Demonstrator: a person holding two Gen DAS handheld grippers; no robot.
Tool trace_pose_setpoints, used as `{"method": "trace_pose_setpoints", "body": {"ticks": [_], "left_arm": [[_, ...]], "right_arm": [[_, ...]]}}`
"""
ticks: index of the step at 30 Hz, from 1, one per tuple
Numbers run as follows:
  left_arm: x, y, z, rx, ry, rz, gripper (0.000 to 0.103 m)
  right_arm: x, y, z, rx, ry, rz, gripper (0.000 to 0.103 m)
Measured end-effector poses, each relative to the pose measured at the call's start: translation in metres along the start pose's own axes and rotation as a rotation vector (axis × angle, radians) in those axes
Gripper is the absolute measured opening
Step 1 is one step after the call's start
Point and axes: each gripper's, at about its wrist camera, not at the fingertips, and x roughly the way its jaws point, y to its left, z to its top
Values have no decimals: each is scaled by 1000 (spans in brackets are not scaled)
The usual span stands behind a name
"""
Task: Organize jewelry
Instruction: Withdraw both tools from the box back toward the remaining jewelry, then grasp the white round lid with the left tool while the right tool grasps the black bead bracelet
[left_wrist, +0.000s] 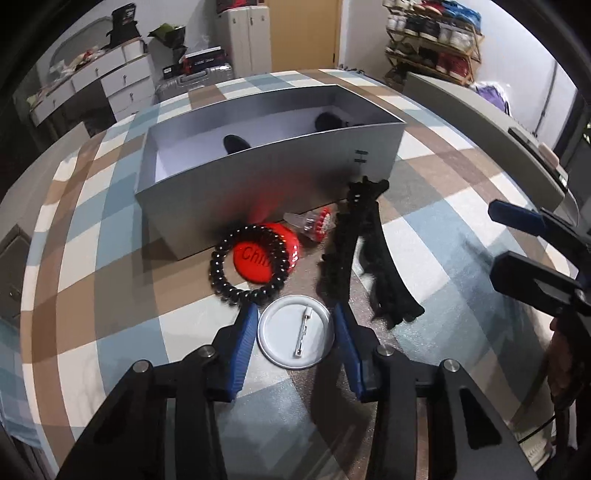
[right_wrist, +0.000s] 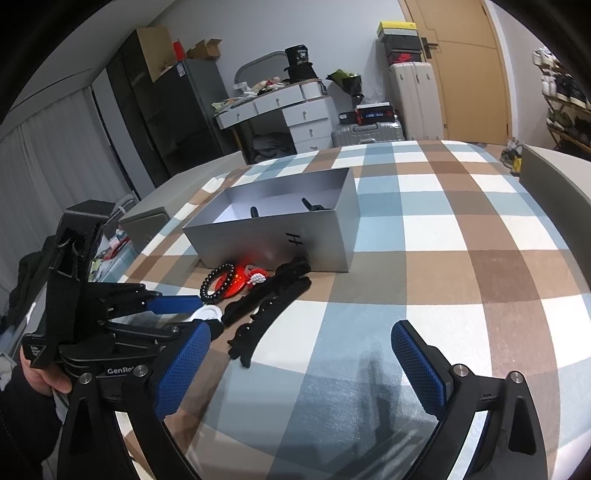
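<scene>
A white round pin badge (left_wrist: 295, 331) lies face down between the open fingers of my left gripper (left_wrist: 295, 321), which do not press it. Beyond it lie a black bead bracelet (left_wrist: 248, 266), a red disc (left_wrist: 266, 253), a small red-and-clear piece (left_wrist: 314, 222) and black hair clips (left_wrist: 364, 251). An open grey box (left_wrist: 266, 166) stands behind them with dark items inside. My right gripper (right_wrist: 301, 343) is open and empty over the checked cloth, right of the clips (right_wrist: 266, 302). The box (right_wrist: 273, 236) and the left gripper (right_wrist: 177, 314) also show in the right wrist view.
The checked cloth (right_wrist: 443, 236) covers the surface. A grey lid or board (left_wrist: 480, 122) lies at the far right edge. My right gripper shows at the right in the left wrist view (left_wrist: 532, 254). Furniture and suitcases stand beyond.
</scene>
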Motion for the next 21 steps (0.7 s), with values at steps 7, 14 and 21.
{"method": "trace_pose_setpoints", "body": {"ticks": [7,14,21], "left_arm": [[-9,8,-4,-51,-20,-45,37],[-40,26,-17,-109,-90,-20,37],[-57,54,-32,-205,-129,15,37]], "right_arm": [[-1,0,2,-4,3,-6,99],[1,13,12,-15,-2,24,99],[18,48,28,-110,-4,63,99]]}}
